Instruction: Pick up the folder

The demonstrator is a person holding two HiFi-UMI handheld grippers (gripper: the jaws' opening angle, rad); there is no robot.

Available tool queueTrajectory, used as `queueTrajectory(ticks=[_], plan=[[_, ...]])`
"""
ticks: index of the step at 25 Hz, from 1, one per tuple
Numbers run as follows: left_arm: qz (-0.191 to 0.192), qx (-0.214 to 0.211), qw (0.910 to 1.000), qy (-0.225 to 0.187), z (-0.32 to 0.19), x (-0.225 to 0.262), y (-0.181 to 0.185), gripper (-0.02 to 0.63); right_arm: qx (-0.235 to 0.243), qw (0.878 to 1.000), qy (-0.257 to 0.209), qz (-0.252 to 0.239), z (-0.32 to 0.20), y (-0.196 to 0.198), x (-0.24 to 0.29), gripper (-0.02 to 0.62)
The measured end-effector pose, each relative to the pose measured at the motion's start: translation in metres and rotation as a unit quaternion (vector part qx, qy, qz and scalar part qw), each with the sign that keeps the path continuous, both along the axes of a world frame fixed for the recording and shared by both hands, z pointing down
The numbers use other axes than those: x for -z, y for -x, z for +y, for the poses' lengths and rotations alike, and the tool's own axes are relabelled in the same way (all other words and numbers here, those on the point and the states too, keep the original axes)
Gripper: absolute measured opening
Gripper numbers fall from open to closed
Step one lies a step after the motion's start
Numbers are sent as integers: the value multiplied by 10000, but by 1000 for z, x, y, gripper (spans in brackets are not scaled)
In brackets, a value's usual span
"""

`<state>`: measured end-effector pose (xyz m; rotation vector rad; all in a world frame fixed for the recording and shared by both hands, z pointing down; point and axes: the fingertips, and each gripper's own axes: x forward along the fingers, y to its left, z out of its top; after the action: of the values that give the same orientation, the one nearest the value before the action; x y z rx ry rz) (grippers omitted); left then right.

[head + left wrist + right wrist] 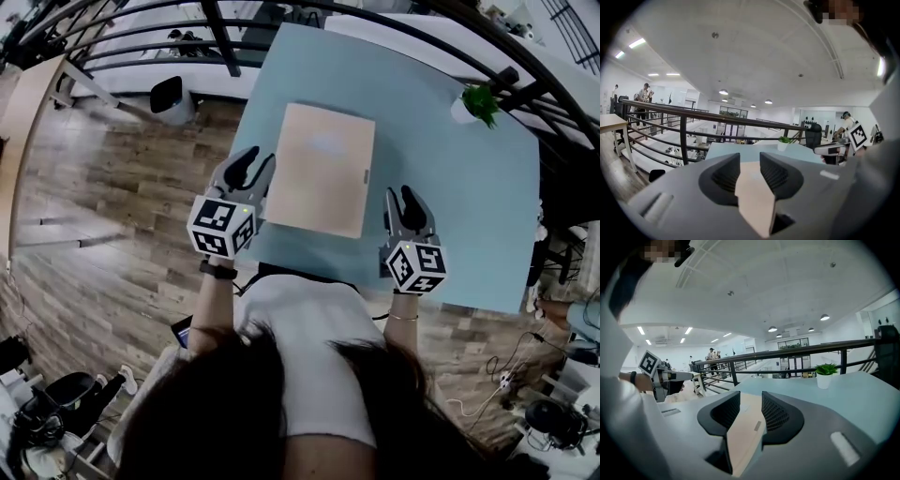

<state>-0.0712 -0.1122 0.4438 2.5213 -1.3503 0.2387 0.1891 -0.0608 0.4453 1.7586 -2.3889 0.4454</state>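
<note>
A tan folder (322,169) lies flat on the light blue table (450,187). My left gripper (251,171) hovers just beside the folder's near left corner, jaws open with nothing gripped. Open too, my right gripper (403,202) sits just off the near right corner. In the left gripper view the folder (752,187) shows through the gap of the left gripper (750,161). The right gripper view likewise shows the folder (743,437) beyond the parted jaws of the right gripper (751,399). Whether either gripper touches the folder's edge is unclear.
A small potted plant (478,101) stands at the table's far right. A black railing (216,37) runs behind and left of the table. A dark bin (172,100) sits on the wooden floor to the left. People stand in the distance (644,93).
</note>
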Motion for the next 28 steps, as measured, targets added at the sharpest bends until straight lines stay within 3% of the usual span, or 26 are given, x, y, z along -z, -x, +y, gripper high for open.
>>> queueTrajectory(ticks=[17, 28], plan=[[94, -256, 9988, 412, -41, -20, -16, 137, 126, 9995, 237, -148, -48, 9, -6, 118], [156, -410, 9938, 1018, -39, -64, -19, 137, 368, 9949, 872, -358, -51, 20, -48, 118]])
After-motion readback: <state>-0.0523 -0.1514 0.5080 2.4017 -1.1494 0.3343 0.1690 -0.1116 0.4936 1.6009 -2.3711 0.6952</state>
